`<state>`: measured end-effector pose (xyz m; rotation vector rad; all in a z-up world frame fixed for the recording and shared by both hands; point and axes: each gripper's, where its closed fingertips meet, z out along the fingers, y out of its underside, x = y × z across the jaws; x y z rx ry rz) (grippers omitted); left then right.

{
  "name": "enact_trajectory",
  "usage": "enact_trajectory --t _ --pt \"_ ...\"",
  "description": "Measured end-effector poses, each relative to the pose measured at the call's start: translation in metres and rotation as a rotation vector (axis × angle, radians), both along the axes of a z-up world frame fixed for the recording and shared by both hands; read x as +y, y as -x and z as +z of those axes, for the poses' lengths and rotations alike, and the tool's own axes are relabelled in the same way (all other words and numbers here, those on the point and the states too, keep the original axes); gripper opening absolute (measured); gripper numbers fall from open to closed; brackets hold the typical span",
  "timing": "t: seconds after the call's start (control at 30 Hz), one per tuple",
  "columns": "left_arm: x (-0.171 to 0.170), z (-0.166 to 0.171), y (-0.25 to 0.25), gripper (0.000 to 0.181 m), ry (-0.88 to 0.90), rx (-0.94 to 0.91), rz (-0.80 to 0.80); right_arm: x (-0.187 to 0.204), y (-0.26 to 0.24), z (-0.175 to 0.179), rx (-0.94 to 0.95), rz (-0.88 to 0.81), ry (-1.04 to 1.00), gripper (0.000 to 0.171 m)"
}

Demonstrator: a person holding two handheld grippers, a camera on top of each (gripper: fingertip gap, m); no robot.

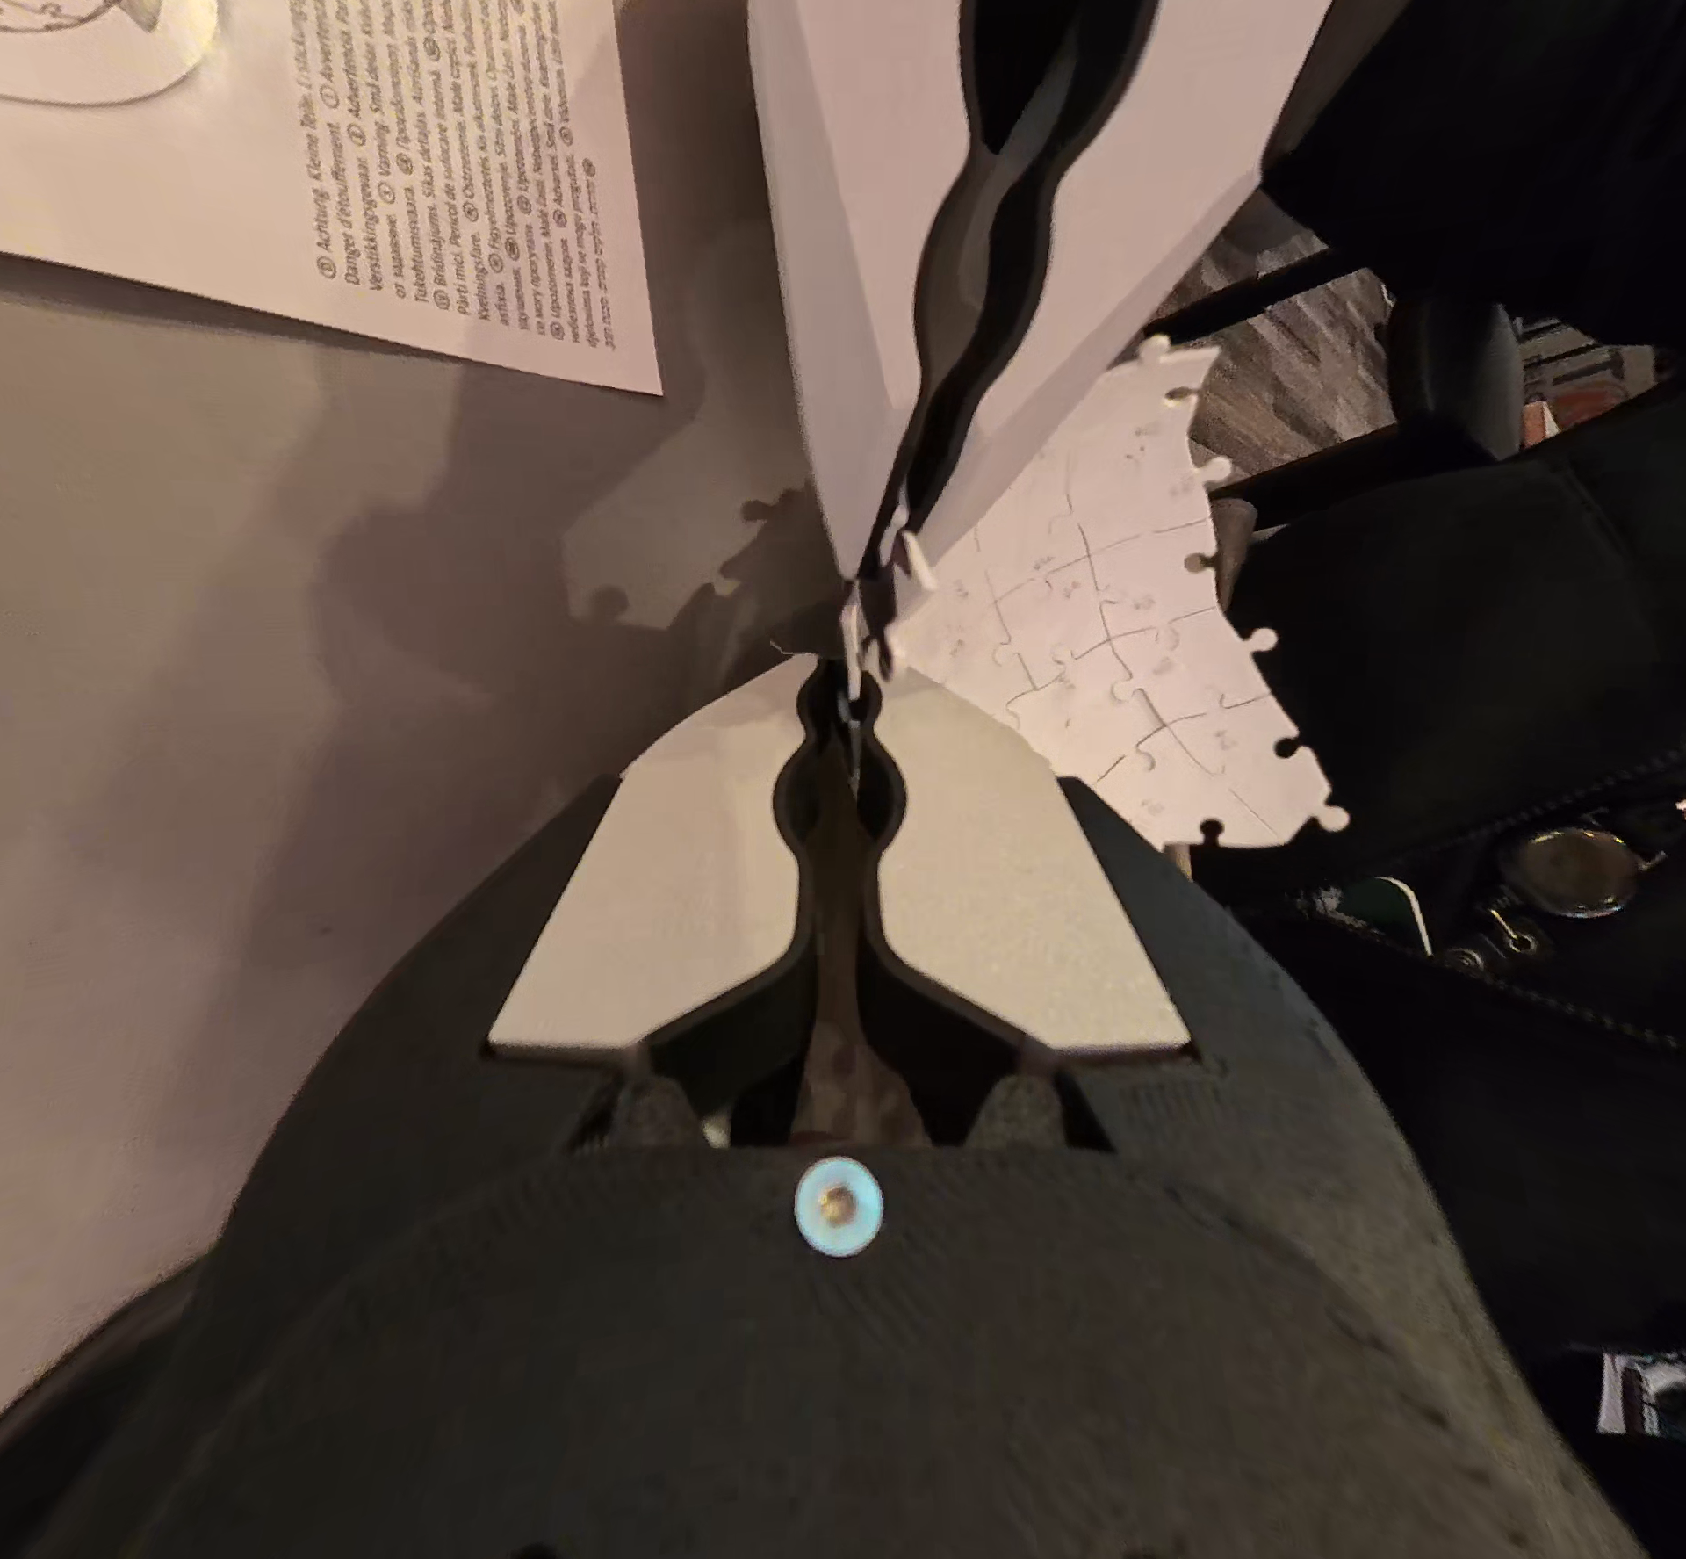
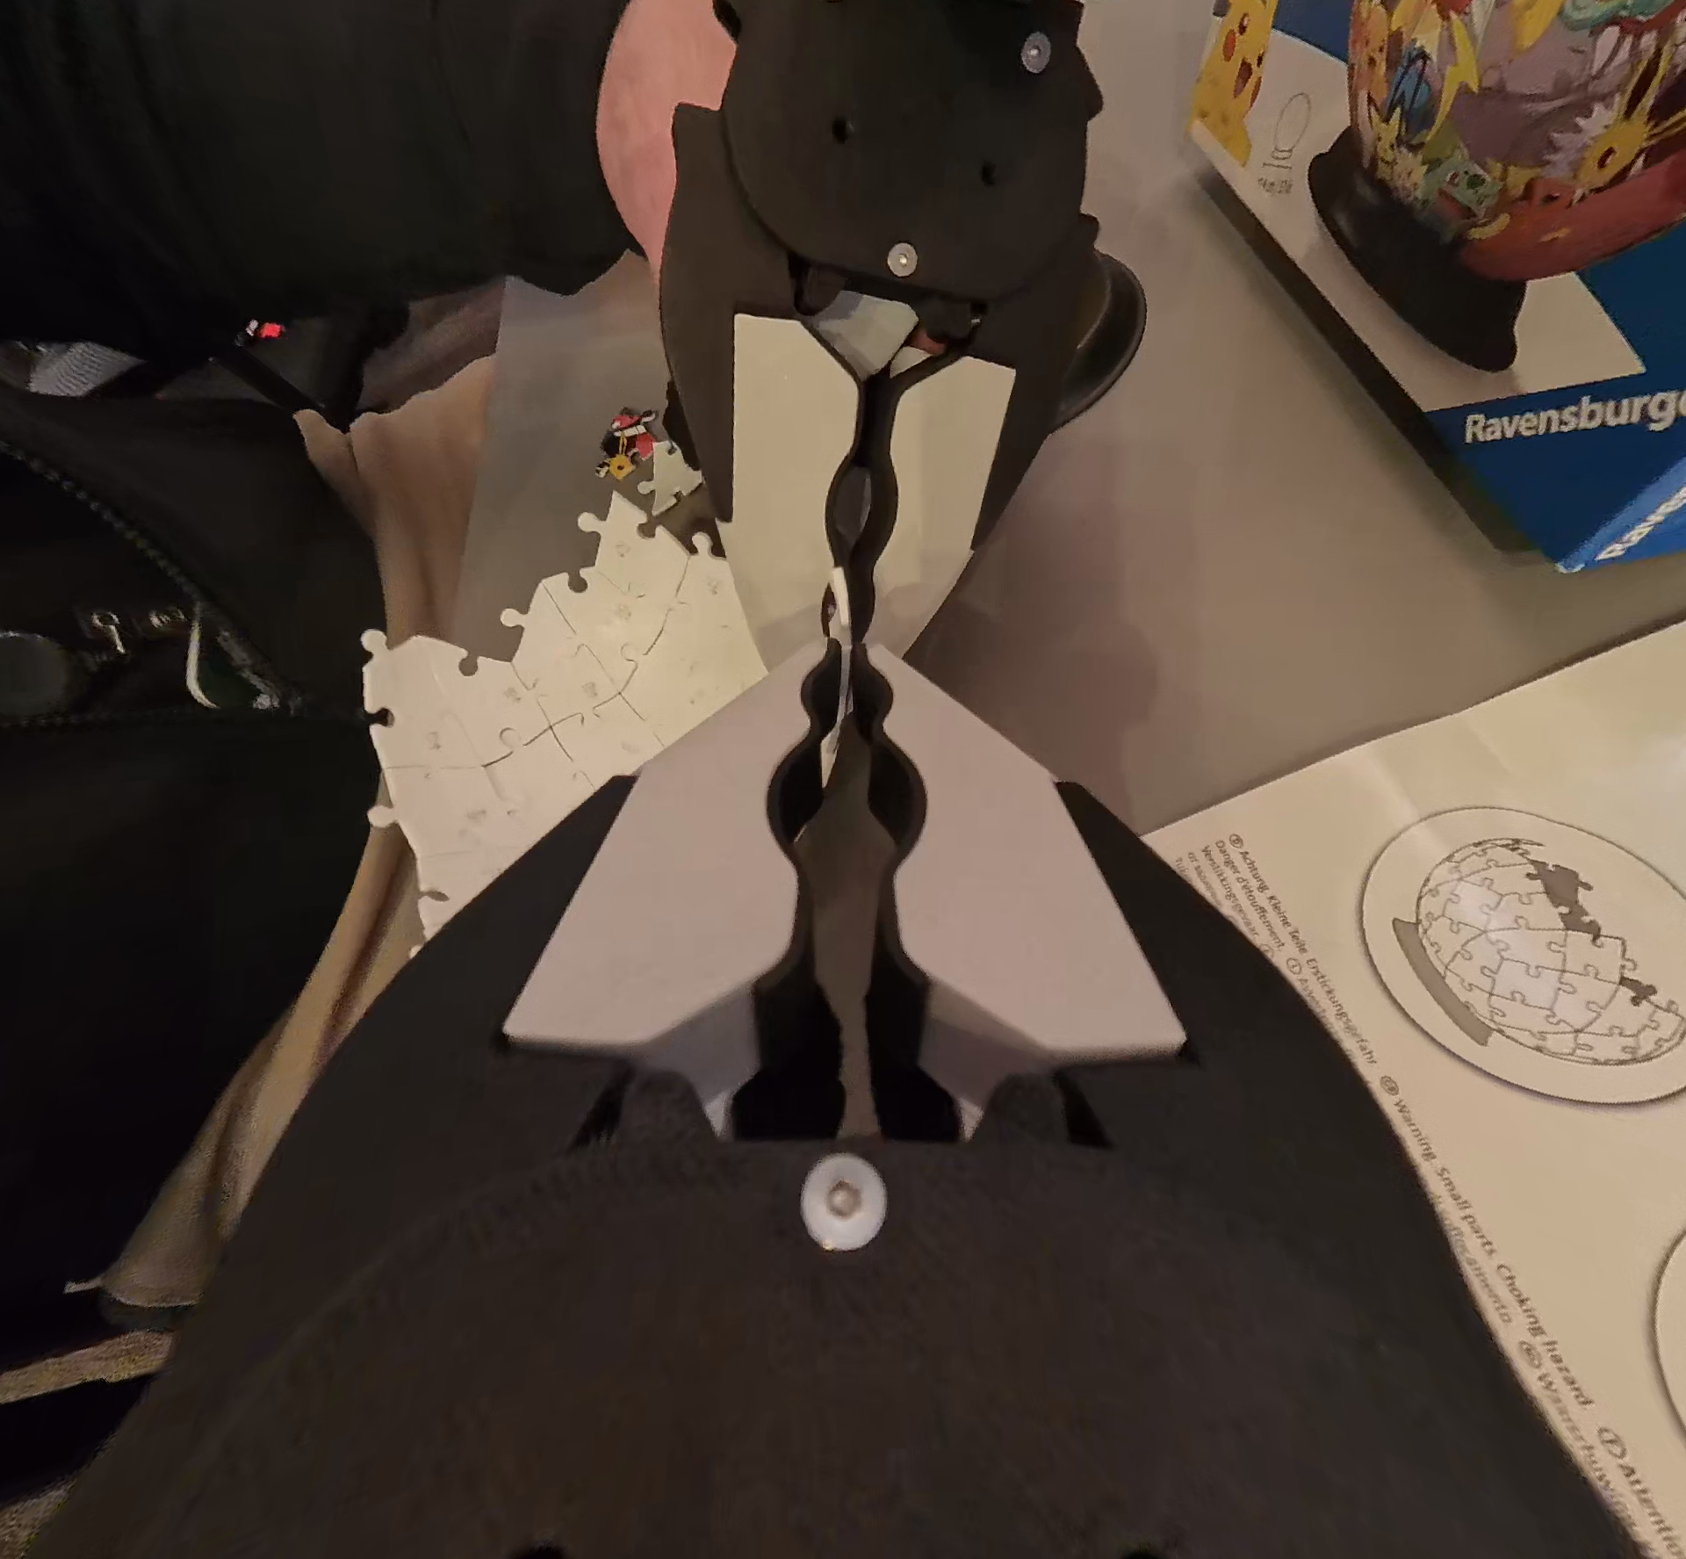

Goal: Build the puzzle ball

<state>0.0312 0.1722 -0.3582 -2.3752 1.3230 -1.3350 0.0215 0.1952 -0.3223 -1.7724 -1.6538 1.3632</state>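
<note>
My left gripper [image 1: 844, 680] and my right gripper [image 2: 844, 671] point at each other, tip to tip, above the grey table [image 1: 182, 648]. Each is shut on a thin white puzzle piece seen edge-on: one piece [image 1: 858, 644] sits in the left tips, one piece [image 2: 835, 721] in the right tips. A curved white section of joined puzzle pieces [image 1: 1122, 630] fans out from the meeting point in the air, underside showing; it also shows in the right wrist view [image 2: 547, 694]. I cannot tell which gripper bears it. The right gripper [image 1: 880, 575] comes in from above; the left gripper [image 2: 853, 612] likewise.
A printed instruction sheet [image 1: 365, 101] lies on the table, also in the right wrist view [image 2: 1460, 968]. A blue puzzle box with a colourful ball picture [image 2: 1551, 329] stands at the back right. Loose coloured pieces [image 2: 629, 443] and a dark round stand [image 2: 1108, 329] lie behind. A person's dark clothing [image 2: 182, 876] is close. Only a small space, under 4 cm, lies between the two pairs of fingers.
</note>
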Motion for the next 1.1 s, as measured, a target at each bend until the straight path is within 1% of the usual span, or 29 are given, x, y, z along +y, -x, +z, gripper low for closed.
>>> enact_trajectory --t 0.17,0.47,0.73,0.77,0.8,0.83,0.93,1.03,1.1 --pt "0.001 0.000 0.000 0.002 0.016 -0.002 -0.015 0.001 -0.001 -0.002 -0.020 0.022 -0.058 0.000" --pt "0.002 -0.003 0.000 0.003 0.031 0.015 -0.017 0.005 0.000 -0.007 -0.014 -0.011 -0.184 0.000" --pt "0.003 -0.003 -0.001 0.003 0.033 0.019 -0.013 0.005 0.000 -0.006 0.004 -0.022 -0.145 0.000" --pt "0.004 -0.003 -0.001 0.003 0.037 0.013 -0.006 0.006 0.000 -0.005 0.009 -0.028 -0.138 0.002" --pt "0.004 -0.002 -0.001 0.003 0.038 0.009 -0.005 0.007 0.000 -0.003 0.017 -0.037 -0.120 0.010" --pt "0.004 -0.002 -0.001 0.003 0.034 0.010 -0.002 0.008 -0.001 0.000 0.023 -0.045 -0.102 0.013" --pt "0.004 -0.003 -0.001 0.003 0.032 0.012 0.005 0.010 -0.004 0.004 0.027 -0.052 -0.093 0.016" --pt "0.003 -0.002 0.001 0.004 0.031 0.011 0.014 0.012 -0.008 0.008 0.037 -0.065 -0.077 0.014" --pt "0.003 0.000 0.002 0.010 0.029 0.004 0.026 0.011 -0.011 0.011 0.040 -0.070 -0.059 0.012"
